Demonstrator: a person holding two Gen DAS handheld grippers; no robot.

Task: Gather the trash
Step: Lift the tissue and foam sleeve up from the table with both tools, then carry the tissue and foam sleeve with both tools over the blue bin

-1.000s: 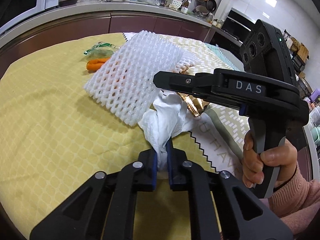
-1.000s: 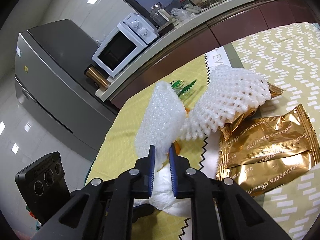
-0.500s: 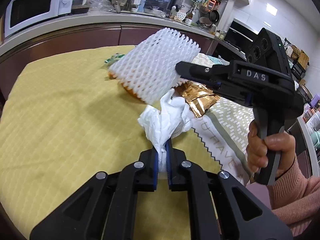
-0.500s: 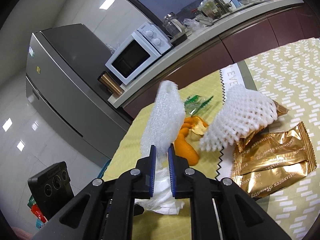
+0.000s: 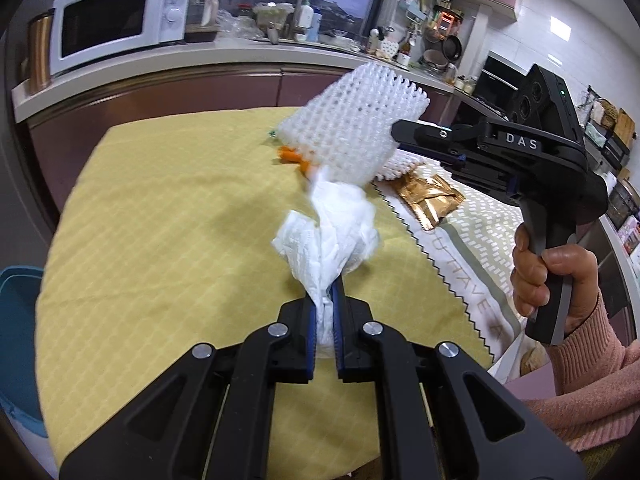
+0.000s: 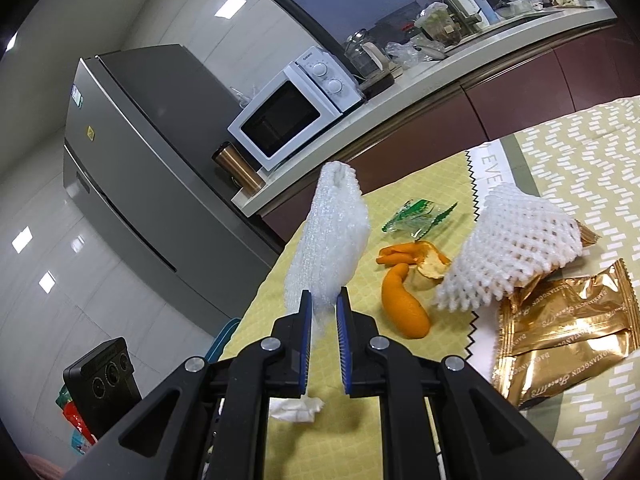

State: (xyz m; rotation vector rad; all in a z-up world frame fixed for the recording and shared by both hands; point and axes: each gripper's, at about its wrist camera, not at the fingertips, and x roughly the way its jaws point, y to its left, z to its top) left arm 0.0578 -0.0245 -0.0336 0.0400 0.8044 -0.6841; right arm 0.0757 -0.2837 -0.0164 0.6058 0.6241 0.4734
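Note:
My left gripper [image 5: 325, 292] is shut on a crumpled white tissue [image 5: 330, 228] and holds it above the yellow tablecloth [image 5: 160, 240]. My right gripper [image 6: 323, 312] is shut on a white foam fruit net [image 6: 330, 240], lifted off the table; the net also shows in the left wrist view [image 5: 352, 128], held up at the right gripper's tip. On the table lie orange peel [image 6: 404, 296], a second foam net [image 6: 508, 244], gold snack wrappers [image 6: 568, 332] and a green-printed clear wrapper [image 6: 416, 214].
A blue bin [image 5: 18, 344] stands by the table's left edge. A kitchen counter with a microwave [image 5: 116, 36] runs behind the table, and a grey fridge [image 6: 132, 168] stands at its end.
Both grippers have risen from the table with their loads. The foam net has come up off the peel and wrappers, uncovering the orange peel.

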